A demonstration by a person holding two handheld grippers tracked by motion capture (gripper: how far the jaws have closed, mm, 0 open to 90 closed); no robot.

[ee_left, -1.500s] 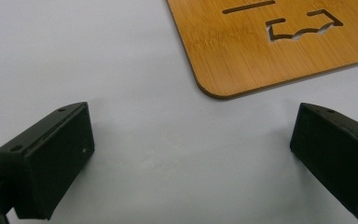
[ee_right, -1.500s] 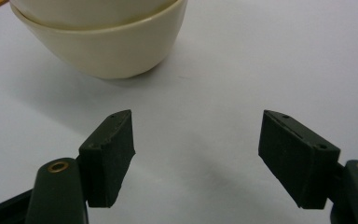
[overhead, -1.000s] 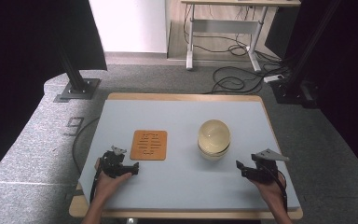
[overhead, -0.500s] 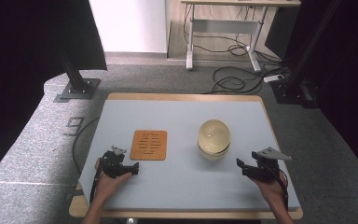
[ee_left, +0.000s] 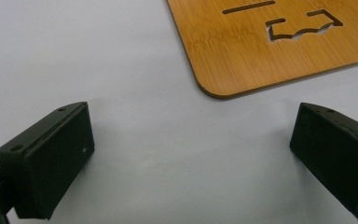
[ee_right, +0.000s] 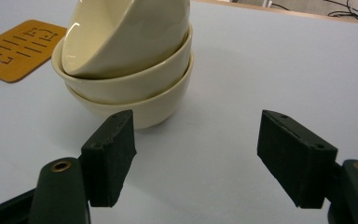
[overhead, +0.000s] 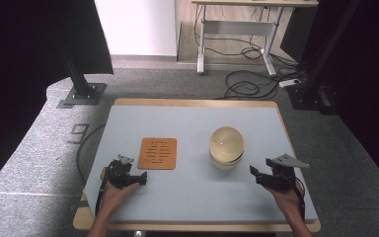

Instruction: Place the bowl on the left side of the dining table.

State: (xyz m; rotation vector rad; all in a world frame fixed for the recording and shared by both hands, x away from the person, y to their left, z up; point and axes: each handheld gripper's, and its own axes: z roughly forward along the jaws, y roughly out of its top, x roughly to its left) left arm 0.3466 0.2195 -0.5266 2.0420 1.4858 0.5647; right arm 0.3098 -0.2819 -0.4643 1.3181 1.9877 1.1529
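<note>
Cream bowl stack (ee_right: 128,70) sits just ahead-left of my right gripper (ee_right: 205,158), jaws spread, empty | bamboo mat (ee_left: 279,42) ahead-right of my left gripper (ee_left: 191,158), also spread, empty | right hand nearer the bowls, left nearer the mat
</note>
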